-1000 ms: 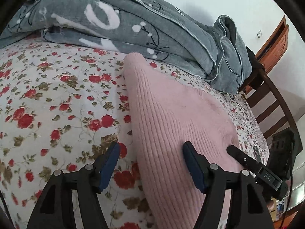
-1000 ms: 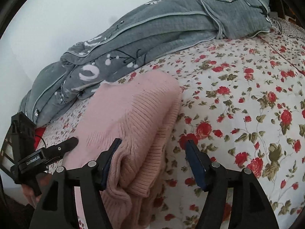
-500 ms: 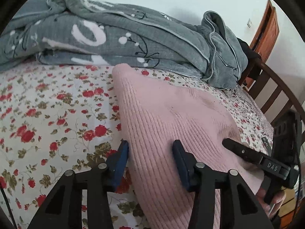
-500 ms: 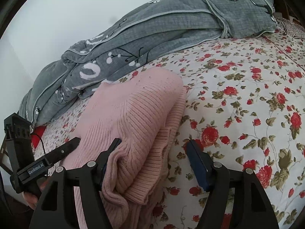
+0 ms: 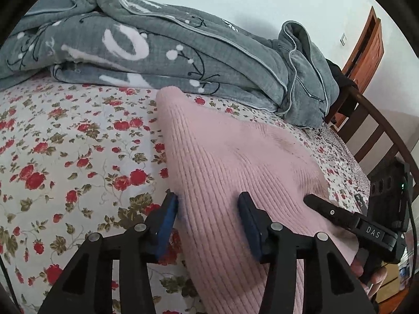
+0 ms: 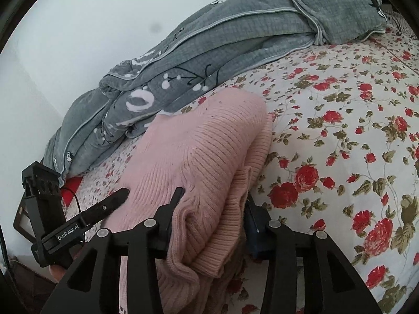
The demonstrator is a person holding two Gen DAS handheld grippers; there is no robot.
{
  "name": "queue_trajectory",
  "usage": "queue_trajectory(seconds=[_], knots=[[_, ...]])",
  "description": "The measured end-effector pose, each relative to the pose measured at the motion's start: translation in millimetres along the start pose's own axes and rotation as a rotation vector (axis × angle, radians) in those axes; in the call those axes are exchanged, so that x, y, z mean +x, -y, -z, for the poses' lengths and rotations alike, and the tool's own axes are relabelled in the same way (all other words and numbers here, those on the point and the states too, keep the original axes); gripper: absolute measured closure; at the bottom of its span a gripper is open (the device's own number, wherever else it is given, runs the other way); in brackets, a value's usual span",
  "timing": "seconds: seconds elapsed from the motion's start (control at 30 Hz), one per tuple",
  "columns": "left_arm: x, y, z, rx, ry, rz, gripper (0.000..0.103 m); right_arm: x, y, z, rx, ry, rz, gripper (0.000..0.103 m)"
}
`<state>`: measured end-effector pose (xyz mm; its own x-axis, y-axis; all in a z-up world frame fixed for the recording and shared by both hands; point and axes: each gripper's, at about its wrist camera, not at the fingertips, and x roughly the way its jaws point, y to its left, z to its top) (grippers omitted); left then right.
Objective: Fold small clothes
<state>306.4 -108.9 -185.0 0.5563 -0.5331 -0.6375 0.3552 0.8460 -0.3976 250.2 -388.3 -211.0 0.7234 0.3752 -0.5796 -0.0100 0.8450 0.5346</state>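
A pink ribbed sweater (image 5: 235, 157) lies folded on the flowered bed sheet (image 5: 65, 157). My left gripper (image 5: 208, 209) straddles the sweater's left edge. Both of its pads touch the knit while its jaws are opening a little. In the right wrist view, my right gripper (image 6: 213, 204) is closing on the sweater's (image 6: 204, 144) layered right edge, and the bunched fold fills the gap. Each gripper shows in the other's view: the right gripper (image 5: 340, 217) at the sweater's far side, the left gripper (image 6: 104, 206) likewise.
A crumpled grey quilt (image 5: 157, 52) runs along the wall behind the sweater. A dark wooden bed rail (image 5: 366, 120) and a brown door (image 5: 366, 49) stand at the right. The flowered sheet (image 6: 340, 130) stretches bare to the right of the sweater.
Both grippers' jaws have narrowed around the sweater's edges. The right side's fold now bunches between the right pads. The left gripper shifted slightly onto the sweater's edge.
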Motion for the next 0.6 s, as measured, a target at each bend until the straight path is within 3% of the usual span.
queue_trajectory(seconds=[0.33, 0.6], knots=[[3.2, -4.6, 0.5, -0.031, -0.007, 0.027, 0.050, -1.4, -3.5, 2.3, -0.022, 0.018, 0.035, 0.059], [-1.4, 4.9, 2.1, 0.019, 0.024, 0.003, 0.061, -5.2, -21.0, 7.4, -0.125, 0.076, 0.130, 0.062]])
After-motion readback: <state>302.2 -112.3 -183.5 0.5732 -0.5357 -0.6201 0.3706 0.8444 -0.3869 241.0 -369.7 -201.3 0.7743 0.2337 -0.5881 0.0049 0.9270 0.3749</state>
